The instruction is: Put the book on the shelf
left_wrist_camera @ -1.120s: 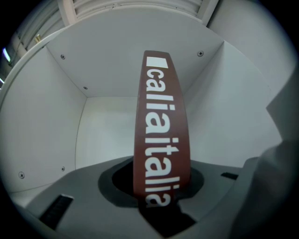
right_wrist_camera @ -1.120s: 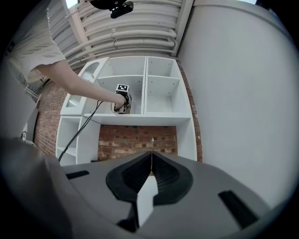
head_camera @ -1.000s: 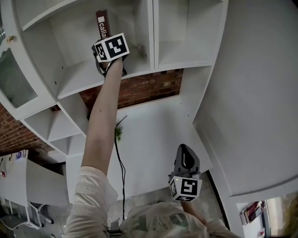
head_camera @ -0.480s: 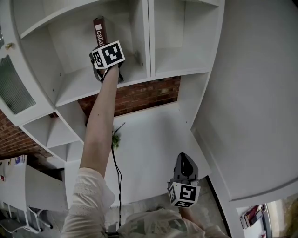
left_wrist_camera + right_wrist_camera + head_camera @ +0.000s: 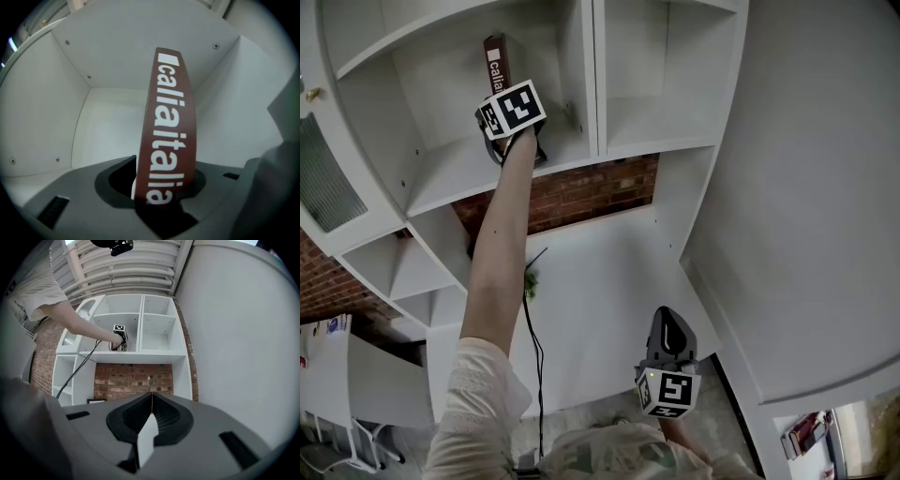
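Note:
A dark red book (image 5: 495,61) with white spine lettering stands upright in an upper compartment of the white shelf unit (image 5: 459,161). My left gripper (image 5: 503,91) reaches level into that compartment, and the book's lower end sits between its jaws. Seen from the left gripper view, the book (image 5: 168,126) rises out of the left gripper (image 5: 164,199), whose jaws have just been opening a little while still flanking it closely. My right gripper (image 5: 667,317) hangs low, far from the shelf, shut and empty. The right gripper view shows its jaws (image 5: 151,401) closed together.
The compartment's side walls and back (image 5: 112,126) surround the book closely. An upright divider (image 5: 591,75) separates it from a bare compartment on the right. A brick wall (image 5: 581,192) shows below the shelf board. A black cable (image 5: 534,328) hangs beside my left arm.
The view has shifted slightly, and the left gripper and book sit a little further left in the picture. The book still stands in the same compartment, and the right gripper stays low.

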`<move>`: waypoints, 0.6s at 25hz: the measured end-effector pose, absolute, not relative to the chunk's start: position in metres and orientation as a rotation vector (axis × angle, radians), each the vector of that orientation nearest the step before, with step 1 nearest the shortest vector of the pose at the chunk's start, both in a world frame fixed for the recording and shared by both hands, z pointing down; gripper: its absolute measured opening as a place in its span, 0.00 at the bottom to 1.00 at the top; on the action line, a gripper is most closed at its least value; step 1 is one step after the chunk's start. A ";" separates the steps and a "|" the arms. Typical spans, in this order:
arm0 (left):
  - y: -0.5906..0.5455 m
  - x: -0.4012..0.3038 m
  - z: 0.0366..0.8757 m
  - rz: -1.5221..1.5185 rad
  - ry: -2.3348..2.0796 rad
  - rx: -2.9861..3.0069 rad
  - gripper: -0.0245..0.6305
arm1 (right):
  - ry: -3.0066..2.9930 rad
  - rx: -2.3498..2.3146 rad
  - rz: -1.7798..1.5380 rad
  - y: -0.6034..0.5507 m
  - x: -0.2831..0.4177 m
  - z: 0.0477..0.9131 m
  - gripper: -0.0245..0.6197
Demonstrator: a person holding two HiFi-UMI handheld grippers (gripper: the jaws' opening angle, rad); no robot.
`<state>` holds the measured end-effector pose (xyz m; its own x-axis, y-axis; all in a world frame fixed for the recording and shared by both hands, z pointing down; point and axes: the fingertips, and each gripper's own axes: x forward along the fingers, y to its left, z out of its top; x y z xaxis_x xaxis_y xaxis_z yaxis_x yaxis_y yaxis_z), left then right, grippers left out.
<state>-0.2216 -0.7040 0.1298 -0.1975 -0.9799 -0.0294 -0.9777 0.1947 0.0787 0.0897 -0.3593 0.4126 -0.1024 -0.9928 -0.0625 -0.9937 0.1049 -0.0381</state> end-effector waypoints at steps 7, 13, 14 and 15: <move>-0.690 -0.226 0.127 -0.202 -2.396 1.949 0.38 | 2.298 -2.064 0.018 -0.351 0.095 0.413 0.06; -0.654 -0.224 0.116 -0.292 -2.412 2.002 0.41 | 2.355 -2.001 0.045 -0.344 0.079 0.408 0.06; -0.646 -0.223 0.114 -0.299 -2.418 2.021 0.41 | 2.363 -1.990 0.052 -0.342 0.077 0.406 0.06; -0.639 -0.222 0.112 -0.306 -2.423 2.041 0.41 | 2.371 -1.980 0.057 -0.339 0.074 0.404 0.06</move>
<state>-0.2216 -0.6386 0.1116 -0.1774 -0.9719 -0.1548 -0.9798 0.1598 0.1199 0.0743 -0.3394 0.4045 -0.1775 -0.9821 -0.0636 -0.9840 0.1782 -0.0050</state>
